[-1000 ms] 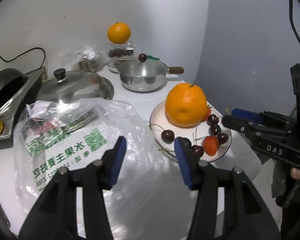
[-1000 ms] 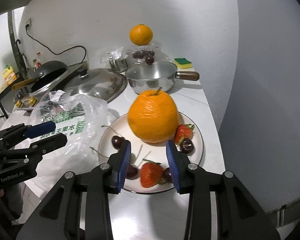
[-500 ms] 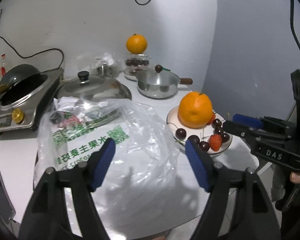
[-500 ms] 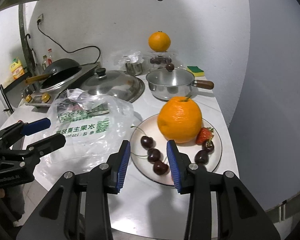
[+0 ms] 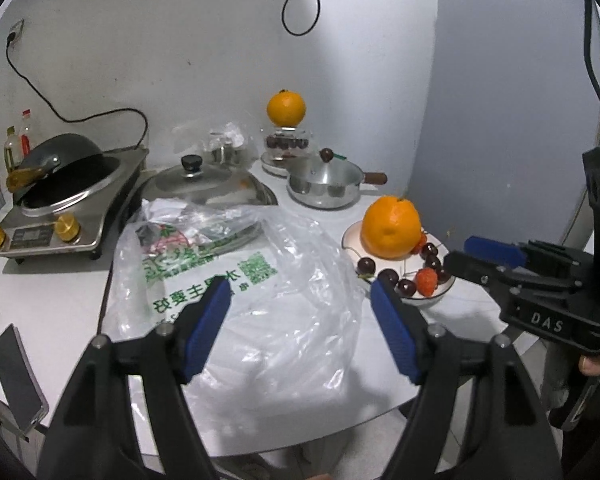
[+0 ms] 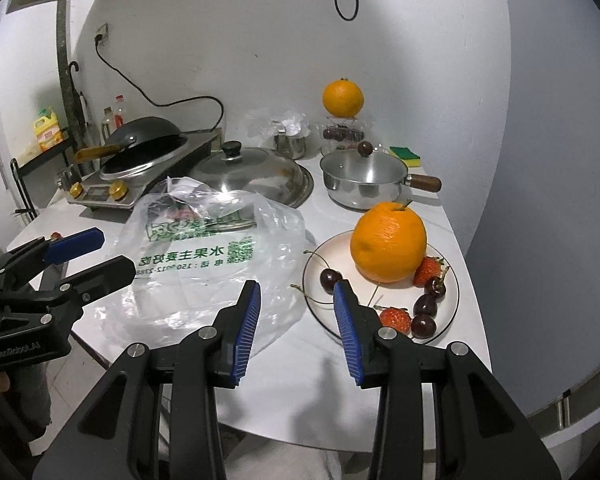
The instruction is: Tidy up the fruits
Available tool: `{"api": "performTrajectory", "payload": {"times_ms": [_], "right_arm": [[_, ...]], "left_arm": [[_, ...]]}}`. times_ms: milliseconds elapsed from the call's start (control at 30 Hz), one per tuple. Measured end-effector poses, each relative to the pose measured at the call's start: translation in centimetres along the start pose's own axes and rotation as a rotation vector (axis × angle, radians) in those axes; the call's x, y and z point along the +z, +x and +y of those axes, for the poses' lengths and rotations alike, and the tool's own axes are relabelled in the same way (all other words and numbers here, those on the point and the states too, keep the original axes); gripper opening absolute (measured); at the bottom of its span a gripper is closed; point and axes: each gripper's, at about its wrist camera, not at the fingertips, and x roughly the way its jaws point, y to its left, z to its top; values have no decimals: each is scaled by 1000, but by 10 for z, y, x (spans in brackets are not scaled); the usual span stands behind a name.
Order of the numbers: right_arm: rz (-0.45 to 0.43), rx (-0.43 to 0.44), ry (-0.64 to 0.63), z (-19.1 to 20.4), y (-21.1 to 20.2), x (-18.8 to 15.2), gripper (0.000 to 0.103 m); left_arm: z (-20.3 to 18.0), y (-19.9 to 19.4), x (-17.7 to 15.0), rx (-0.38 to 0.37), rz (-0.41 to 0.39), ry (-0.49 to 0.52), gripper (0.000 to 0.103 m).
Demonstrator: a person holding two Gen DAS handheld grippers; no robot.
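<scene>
In the left wrist view, the left claw (image 5: 300,316) is hanging released over the near part of the white worktop (image 5: 60,292), its blue pads standing wide apart with nothing pressed between them. A clear plastic bag (image 5: 268,292) with green print is lying flat under and beyond the pads. To the right of the bag, a white plate (image 5: 432,300) is carrying a large orange (image 5: 390,227), several dark cherries (image 5: 366,266) and a strawberry (image 5: 425,281). The right claw (image 5: 476,256) is reaching in from the right edge, just beside the plate. Further back, a second orange (image 5: 286,107) is sitting on top of a glass jar (image 5: 286,144) near the wall.

In the right wrist view, the right claw (image 6: 296,312) is hovering empty, its pads parted narrowly above the bag's right edge and the plate's (image 6: 452,300) left rim. The large orange (image 6: 388,242) is resting on the far half of the plate, with cherries (image 6: 331,279) and strawberries (image 6: 396,318) scattered around it. The bag (image 6: 204,280) is spreading to the left, and the left claw (image 6: 96,254) is showing at the left edge, unclenched. A lidded saucepan (image 6: 362,180) is standing behind the plate.
</scene>
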Motion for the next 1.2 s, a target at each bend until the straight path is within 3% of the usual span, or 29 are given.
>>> {"api": "performTrajectory", "payload": {"times_ms": [333,500,700,867,1200], "right_arm": [[-74,3,-15,25,-39,-2,49],[-117,2,-17,33,-61,0,50],[-195,-1,-18,42,-93,7,53],[-253,-12,-27,47,-119,15,61],[-356,-45,-30,55,-164,26,69]], "left_arm": [[3,-44,-4,17,-63,11,75],[2,-69,-1,35,-109,15,94],[-1,-103,8,67,-179,28,101],[-7,-129,18,78,-196,57,101],[-13,-176,36,117,-306,73,101]]}}
